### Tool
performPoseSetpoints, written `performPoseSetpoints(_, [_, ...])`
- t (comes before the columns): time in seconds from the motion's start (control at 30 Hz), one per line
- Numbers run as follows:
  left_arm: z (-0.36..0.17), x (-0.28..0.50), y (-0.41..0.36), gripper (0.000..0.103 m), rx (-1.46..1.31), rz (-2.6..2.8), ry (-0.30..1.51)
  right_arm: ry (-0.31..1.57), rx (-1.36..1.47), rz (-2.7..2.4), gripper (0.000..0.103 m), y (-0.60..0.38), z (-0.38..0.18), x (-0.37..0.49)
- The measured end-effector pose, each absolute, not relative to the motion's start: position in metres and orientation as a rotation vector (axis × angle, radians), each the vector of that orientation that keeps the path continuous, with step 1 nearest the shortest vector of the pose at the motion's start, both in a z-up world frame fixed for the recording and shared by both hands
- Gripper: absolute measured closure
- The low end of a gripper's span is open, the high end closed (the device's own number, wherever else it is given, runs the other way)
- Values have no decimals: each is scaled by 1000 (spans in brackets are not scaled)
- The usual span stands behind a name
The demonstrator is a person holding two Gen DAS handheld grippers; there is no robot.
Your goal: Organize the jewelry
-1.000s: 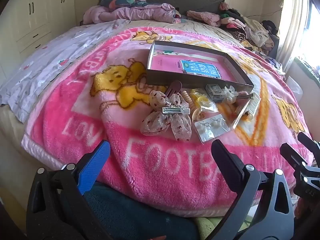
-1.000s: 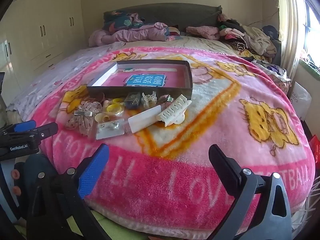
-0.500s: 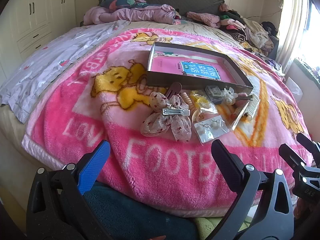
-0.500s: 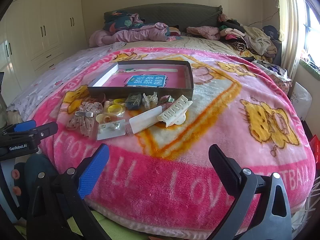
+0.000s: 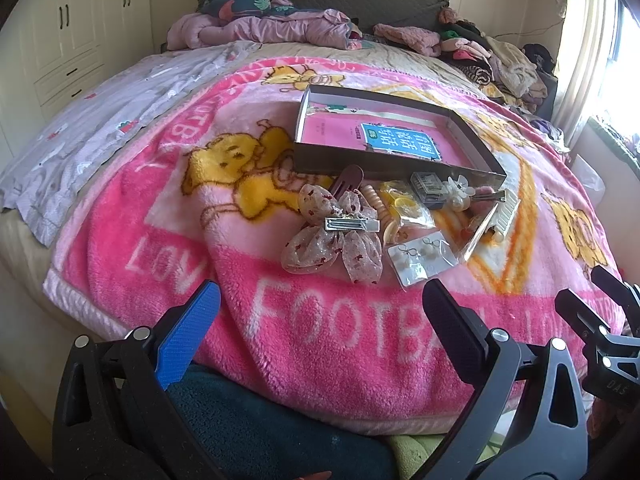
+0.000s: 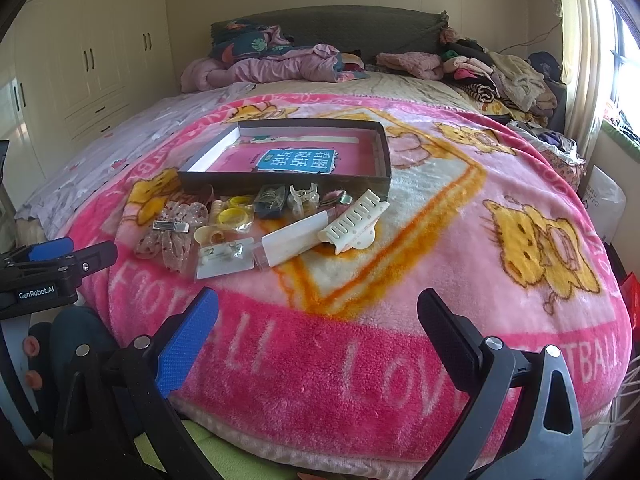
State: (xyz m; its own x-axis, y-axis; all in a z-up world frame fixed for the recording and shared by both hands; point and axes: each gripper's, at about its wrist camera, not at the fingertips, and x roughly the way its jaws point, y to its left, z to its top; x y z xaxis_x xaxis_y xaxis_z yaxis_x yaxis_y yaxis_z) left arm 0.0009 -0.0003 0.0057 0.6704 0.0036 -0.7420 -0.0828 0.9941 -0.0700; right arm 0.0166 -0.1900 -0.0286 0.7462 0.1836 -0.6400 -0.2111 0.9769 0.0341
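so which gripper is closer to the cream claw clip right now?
Right, though neither is close. The right gripper sits open at the bed edge, with the cream claw clip ahead and slightly right of centre. The left gripper, also open, is further left, facing the bow clip.

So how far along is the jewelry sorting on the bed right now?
Nothing looks done: the box holds only a pink book. Nothing is in hand; the left tool and right tool are open, short of the pile. Left: bow clip, earring card, claw clip and the rest.
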Motion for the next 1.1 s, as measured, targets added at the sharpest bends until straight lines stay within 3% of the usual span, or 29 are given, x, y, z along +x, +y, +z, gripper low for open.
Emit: performPoseSetpoints(1.1, [13, 2, 5, 10, -109, 62, 838, 709, -43, 244, 6, -184, -32, 22])
